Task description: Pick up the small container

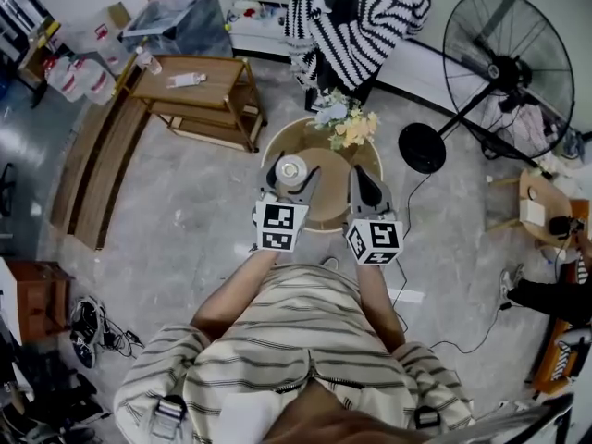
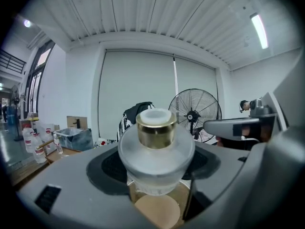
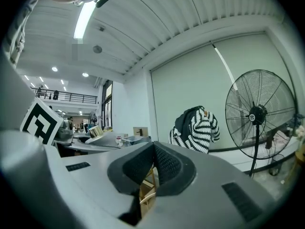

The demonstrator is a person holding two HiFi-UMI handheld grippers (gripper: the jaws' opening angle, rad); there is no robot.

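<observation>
Frosted glass with a gold collar and a white cap: that is the small container (image 2: 156,149). It sits squarely between the jaws of my left gripper (image 2: 157,175), which are clamped on its rounded body from either side. Its long axis stands upright, cap on top, crossing the line of the jaws rather than running along it.

Through the gap under it I see the pale disc of the round wooden table (image 2: 157,213). I judge the base to be clear of the tabletop, though I cannot tell that for certain.

From the head view the container hangs over the left part of the table. My left hand therefore already has it, and the move that matters is straight up and towards me, with the cap kept level.

My right gripper (image 3: 153,162) is pinched together on nothing, its ribbed pads meeting. It floats just beside the left one on the right, so a sideways swing that way would risk a knock.

The bunch of flowers (image 1: 347,126) stands at the far side of the table, apart from the container. The big pedestal fan (image 1: 507,63) and the striped garment (image 1: 356,12) are well beyond it. Nothing stands over the cap.
</observation>
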